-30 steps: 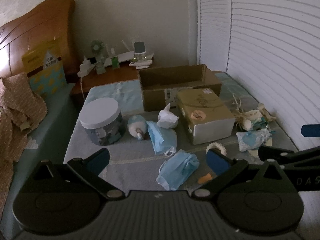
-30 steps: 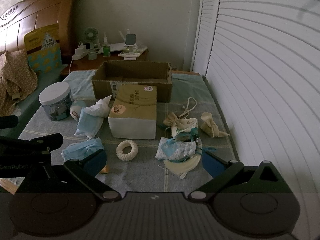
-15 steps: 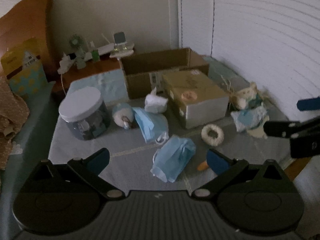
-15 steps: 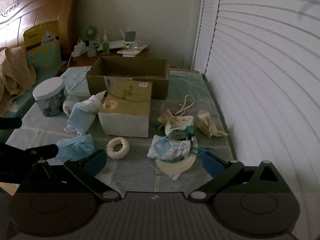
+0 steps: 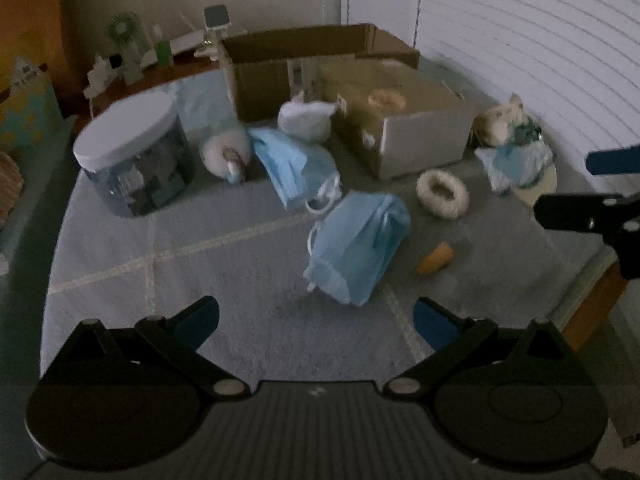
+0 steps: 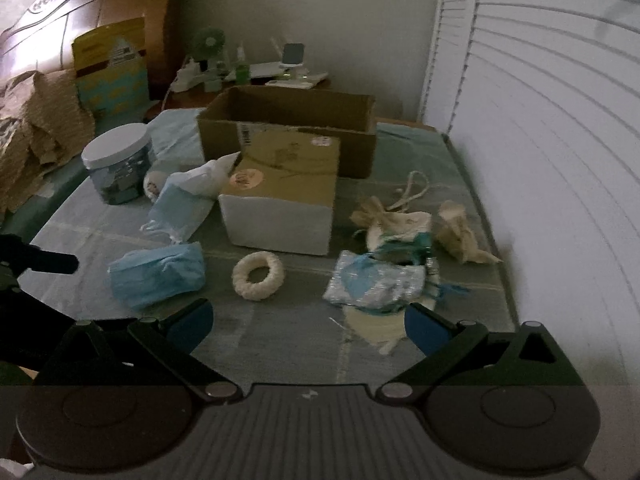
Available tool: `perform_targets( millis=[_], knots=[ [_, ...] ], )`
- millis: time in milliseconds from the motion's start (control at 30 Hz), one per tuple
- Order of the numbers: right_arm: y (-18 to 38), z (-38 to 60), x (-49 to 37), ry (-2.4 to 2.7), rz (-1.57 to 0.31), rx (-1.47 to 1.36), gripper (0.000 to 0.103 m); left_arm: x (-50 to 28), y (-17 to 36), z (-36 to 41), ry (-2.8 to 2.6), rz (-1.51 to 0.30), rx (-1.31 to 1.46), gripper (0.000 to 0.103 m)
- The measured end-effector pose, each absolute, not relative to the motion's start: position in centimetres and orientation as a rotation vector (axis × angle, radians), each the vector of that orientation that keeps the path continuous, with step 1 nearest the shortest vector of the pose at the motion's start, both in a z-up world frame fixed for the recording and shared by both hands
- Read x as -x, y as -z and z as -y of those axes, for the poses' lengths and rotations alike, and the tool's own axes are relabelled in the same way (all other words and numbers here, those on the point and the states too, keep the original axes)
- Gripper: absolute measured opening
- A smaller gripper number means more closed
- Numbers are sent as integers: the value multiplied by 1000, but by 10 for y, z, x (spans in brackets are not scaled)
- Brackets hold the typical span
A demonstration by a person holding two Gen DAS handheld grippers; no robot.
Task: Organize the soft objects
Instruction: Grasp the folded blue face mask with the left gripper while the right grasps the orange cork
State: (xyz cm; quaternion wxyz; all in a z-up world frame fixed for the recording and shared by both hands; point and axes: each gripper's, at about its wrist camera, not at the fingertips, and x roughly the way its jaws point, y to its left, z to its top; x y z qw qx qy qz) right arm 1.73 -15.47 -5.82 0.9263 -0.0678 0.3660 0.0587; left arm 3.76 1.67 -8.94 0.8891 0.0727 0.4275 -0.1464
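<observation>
Two blue face masks lie on the cloth-covered table: a near mask and a far mask. A cream woven ring, a blue-and-silver pouch, cream cloth bags and a white bundle lie around a closed box. My left gripper is open, just short of the near mask. My right gripper is open, near the ring and pouch, holding nothing.
An open cardboard box stands behind the closed one. A white-lidded jar and a small round object sit at the left. An orange piece lies near the mask. Slatted doors line the right side.
Both grippers have moved forward and lower toward the table, so the masks, ring and pouch look larger. The left view has swung right. Both grippers stayed open.
</observation>
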Motion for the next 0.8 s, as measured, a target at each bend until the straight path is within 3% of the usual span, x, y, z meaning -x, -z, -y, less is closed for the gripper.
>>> perform_targets(
  millis=[400,800],
  knots=[
    [72,125,-27,-210,-774,215,102,-44,102,-30,348,-891,-143,103],
    [92,95,-41,-281,-830,272,76,-37,101,-50,333,-862,-161,102]
  ],
)
